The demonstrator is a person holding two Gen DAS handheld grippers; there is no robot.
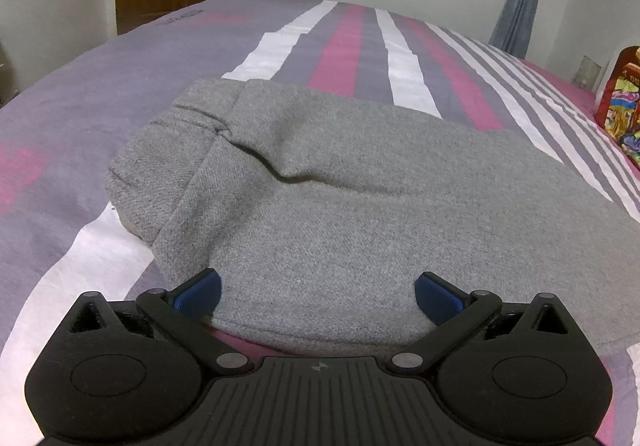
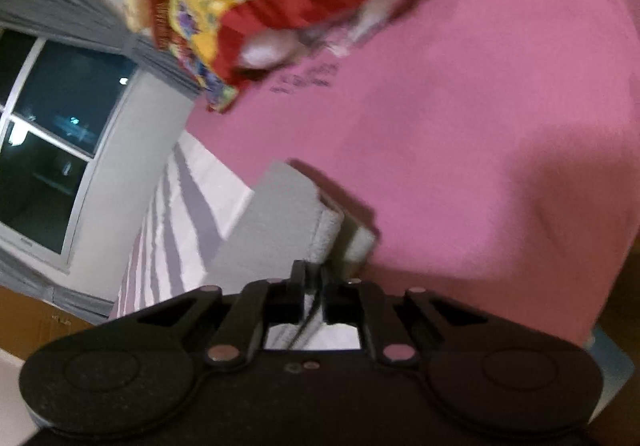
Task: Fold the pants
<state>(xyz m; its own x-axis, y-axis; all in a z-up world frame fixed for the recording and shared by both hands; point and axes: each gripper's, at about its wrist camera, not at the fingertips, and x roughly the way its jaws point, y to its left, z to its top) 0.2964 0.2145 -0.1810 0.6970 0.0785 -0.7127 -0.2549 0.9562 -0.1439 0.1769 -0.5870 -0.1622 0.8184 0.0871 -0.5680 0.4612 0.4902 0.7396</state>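
Two grippers, two different states. Left gripper [image 1: 318, 296] spread wide, blue pads apart, hovering at the near edge of the grey knit pants [image 1: 340, 197] — released, holding nothing. Right gripper [image 2: 310, 278] clenched on a corner of the same grey cloth, view tilted and blurred. Pants lie on the striped pink-and-purple bedspread [image 1: 348, 45] as a compact folded bundle, waistband end to the left. Judgement: folding mostly done — perhaps one last fold or a smoothing left. Farther right, a colourful red-and-yellow packet [image 1: 618, 97].
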